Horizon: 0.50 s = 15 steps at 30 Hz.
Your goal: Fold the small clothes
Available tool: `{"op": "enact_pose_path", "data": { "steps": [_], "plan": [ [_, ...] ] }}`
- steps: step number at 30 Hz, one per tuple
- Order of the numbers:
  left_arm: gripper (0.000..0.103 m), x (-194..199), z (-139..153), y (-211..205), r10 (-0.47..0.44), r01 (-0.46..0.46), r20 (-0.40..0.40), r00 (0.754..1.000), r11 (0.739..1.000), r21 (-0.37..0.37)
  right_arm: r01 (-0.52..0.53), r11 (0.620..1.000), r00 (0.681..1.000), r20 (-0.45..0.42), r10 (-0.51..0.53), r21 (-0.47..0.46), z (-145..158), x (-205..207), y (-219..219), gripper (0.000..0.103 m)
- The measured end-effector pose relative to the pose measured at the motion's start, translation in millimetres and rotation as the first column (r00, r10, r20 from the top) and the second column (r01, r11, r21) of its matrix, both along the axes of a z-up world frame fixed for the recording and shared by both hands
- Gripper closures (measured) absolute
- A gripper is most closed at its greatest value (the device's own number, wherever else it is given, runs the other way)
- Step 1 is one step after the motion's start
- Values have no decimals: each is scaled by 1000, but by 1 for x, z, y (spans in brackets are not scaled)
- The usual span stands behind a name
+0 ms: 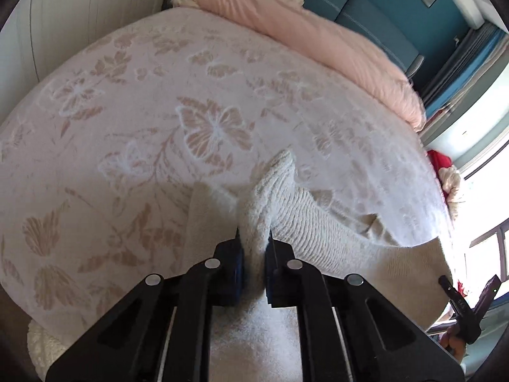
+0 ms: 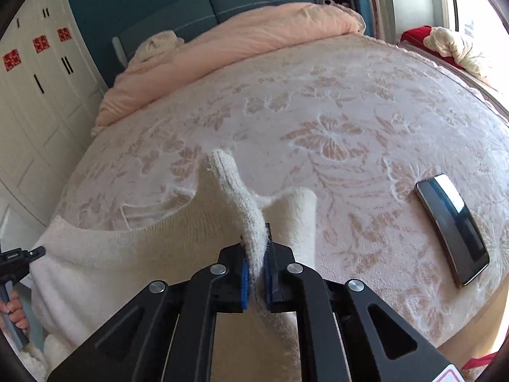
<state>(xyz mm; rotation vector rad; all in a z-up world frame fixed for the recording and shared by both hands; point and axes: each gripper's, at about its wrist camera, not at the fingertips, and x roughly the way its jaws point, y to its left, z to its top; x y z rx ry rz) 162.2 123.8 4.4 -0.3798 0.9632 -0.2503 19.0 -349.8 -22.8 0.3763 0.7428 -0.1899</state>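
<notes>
The sweater [image 2: 133, 254] is a fuzzy cream knit, ribbed along its edge, soft and matt. The bedspread [image 1: 159, 127] is plush cloth too, with a raised butterfly pattern. The duvet [image 2: 241, 41] looks like smooth, slightly crinkled pink fabric. Both claws, left [image 1: 254, 248] and right [image 2: 256, 254], are matt black plastic with shiny metal pins and blue pads [image 2: 244, 281]. The phone [image 2: 453, 226] is glossy glass.

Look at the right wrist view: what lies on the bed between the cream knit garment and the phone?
Nothing lies there. In the right wrist view, only bare butterfly-patterned bedspread separates the cream knit garment from the phone.
</notes>
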Motion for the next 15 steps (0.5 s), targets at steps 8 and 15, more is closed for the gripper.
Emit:
{"op": "enact_pose_path", "data": {
  "steps": [8,15],
  "plan": [
    [94,43,50,-10,29,-31,113,993,999,19,69,997,982,172,-76,46,52,16,-40,97],
    [89,72,-105,-29,83,-52,-234,969,989,138,138,976,974,-203,-102,168,-97,64,-55,91]
  ]
}}
